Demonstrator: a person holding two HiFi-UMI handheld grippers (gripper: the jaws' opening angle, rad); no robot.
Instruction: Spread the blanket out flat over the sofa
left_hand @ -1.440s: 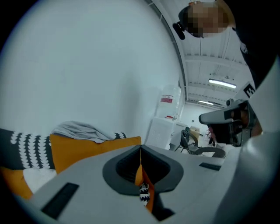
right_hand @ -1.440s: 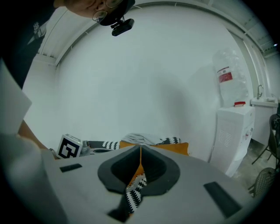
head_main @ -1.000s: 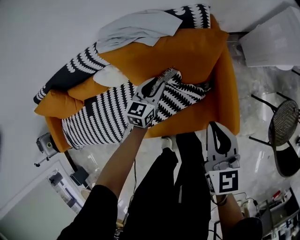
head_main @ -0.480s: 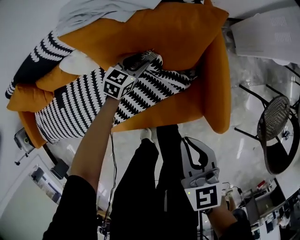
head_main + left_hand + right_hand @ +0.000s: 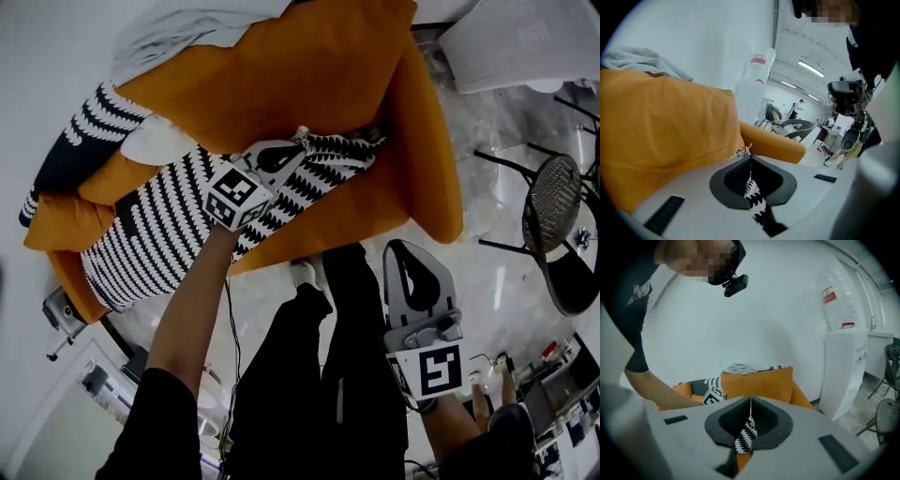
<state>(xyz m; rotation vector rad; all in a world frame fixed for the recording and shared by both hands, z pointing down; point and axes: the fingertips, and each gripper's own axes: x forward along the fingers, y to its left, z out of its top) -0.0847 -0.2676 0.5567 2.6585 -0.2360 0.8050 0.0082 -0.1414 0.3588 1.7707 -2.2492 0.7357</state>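
Upper left of the head view: a grey cloth point(image 5: 178, 33) lies over the backrest of the orange sofa point(image 5: 309, 66). Below it, the black-and-white patterned blanket point(image 5: 159, 225) lies along the sofa seat, from the left end to right of centre.

Centre: the left tongs point(image 5: 298, 142) are clenched on the blanket's fringed edge, close to the backrest. The left gripper view shows patterned fabric pinched between the jaws, with fringe at the tips.

Lower right of centre: the right tongs point(image 5: 405, 246) hang above the floor beside the person's legs, well apart from the sofa. Their jaws are together and hold nothing.

Right edge: a black mesh chair point(image 5: 555, 217) stands on the floor.
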